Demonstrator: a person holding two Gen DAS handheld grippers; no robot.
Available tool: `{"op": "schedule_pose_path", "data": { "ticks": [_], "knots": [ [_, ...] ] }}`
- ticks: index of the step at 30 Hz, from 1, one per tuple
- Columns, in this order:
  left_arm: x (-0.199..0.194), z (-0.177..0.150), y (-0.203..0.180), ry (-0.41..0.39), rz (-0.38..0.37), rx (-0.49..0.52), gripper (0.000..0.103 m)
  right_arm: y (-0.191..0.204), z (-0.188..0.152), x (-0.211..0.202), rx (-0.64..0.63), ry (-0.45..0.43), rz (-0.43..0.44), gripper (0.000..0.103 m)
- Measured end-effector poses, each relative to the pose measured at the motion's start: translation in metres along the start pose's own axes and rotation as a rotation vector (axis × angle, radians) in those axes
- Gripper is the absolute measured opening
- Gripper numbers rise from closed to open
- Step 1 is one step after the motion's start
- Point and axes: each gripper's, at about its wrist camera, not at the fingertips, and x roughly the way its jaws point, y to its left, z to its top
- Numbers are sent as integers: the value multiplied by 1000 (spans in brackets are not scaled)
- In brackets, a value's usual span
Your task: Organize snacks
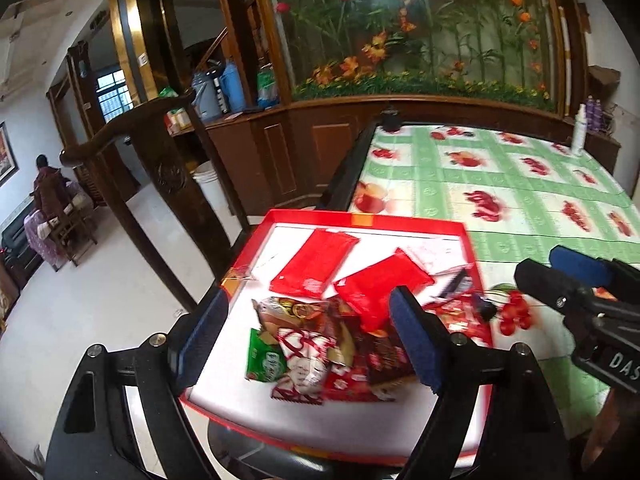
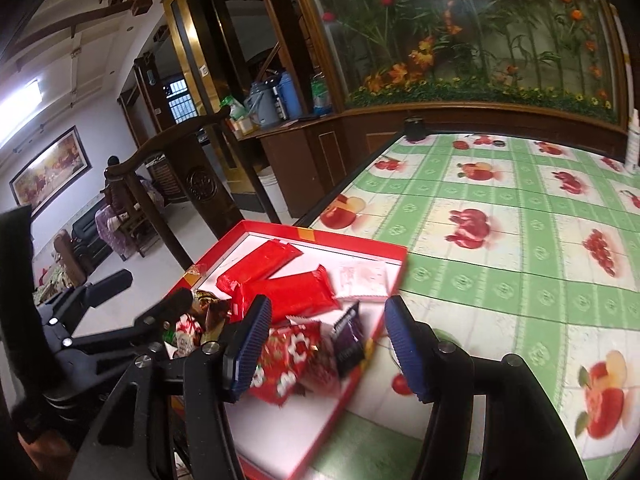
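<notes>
On the fruit-print tabletop [image 1: 520, 184], the red tray [image 1: 400, 222] overhangs. Both hand-held grippers, left [image 1: 308, 336] and right [image 2: 324, 344], gape empty; pick one wrapper from the heap [image 1: 320, 352] just ahead, squarely.

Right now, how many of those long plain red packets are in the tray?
2. One long red packet lies toward the tray's far side; the other lies beside it, nearer the snack pile. More may hide under the pile.
</notes>
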Motion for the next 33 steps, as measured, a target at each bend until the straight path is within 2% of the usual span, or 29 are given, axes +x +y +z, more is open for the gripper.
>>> {"op": "schedule_pose_path", "data": {
  "ticks": [8,15,20,22,25,27,33],
  "knots": [
    [-40,-12,-11,-61,-21,18,83,-6,-21,-44,21,-54,-35,61],
    [-81,-26,-6,-163,10,3,84,2,-40,-74,8,-81,-56,63],
    [-106,-43,0,-214,-23,25,84,17,-47,-96,-19,-107,-67,63],
    [-115,-52,5,-210,-59,29,85,27,-50,-105,-38,-119,-75,64],
    [-124,-62,19,-212,-97,6,90,44,-57,-122,-64,-139,-93,67],
    [-128,-67,31,-232,-83,-21,103,52,-62,-131,-70,-151,-102,71],
    [-128,-72,56,-282,-63,-130,103,68,-68,-145,-100,-177,-118,75]
  ]
}}
